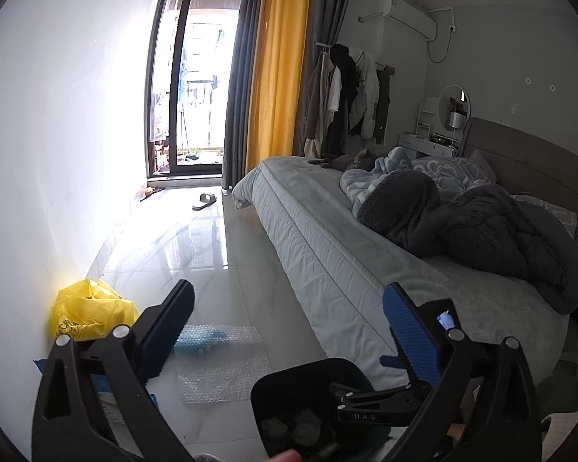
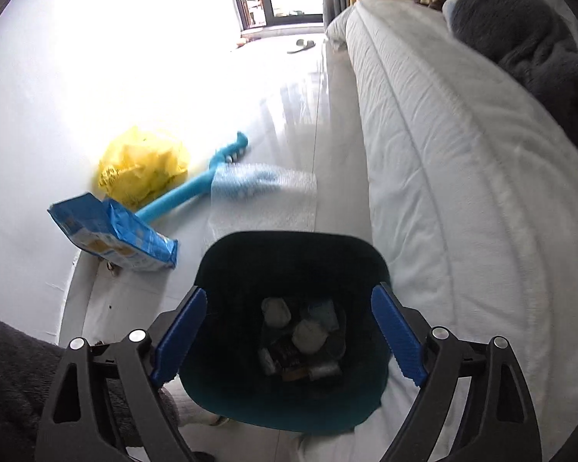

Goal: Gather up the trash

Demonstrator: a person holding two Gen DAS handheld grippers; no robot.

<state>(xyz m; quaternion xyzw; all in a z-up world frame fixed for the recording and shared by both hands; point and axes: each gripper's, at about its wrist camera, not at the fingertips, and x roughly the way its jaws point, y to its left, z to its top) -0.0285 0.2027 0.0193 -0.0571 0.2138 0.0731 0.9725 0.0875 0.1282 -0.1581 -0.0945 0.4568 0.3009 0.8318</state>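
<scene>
A dark bin stands on the floor beside the bed, with several crumpled tissues and wrappers inside. My right gripper is open and empty, right above the bin's mouth. In the left wrist view the bin shows low centre, with the right gripper reaching over it. My left gripper is open and empty, above the floor. On the floor lie a yellow plastic bag, a blue package, a blue plastic stick and a bubble wrap sheet. The bag and bubble wrap show in the left wrist view.
The bed runs along the right with a dark blanket and a grey cat. A white wall is on the left. A slipper lies near the balcony door. Glossy floor tiles stretch between.
</scene>
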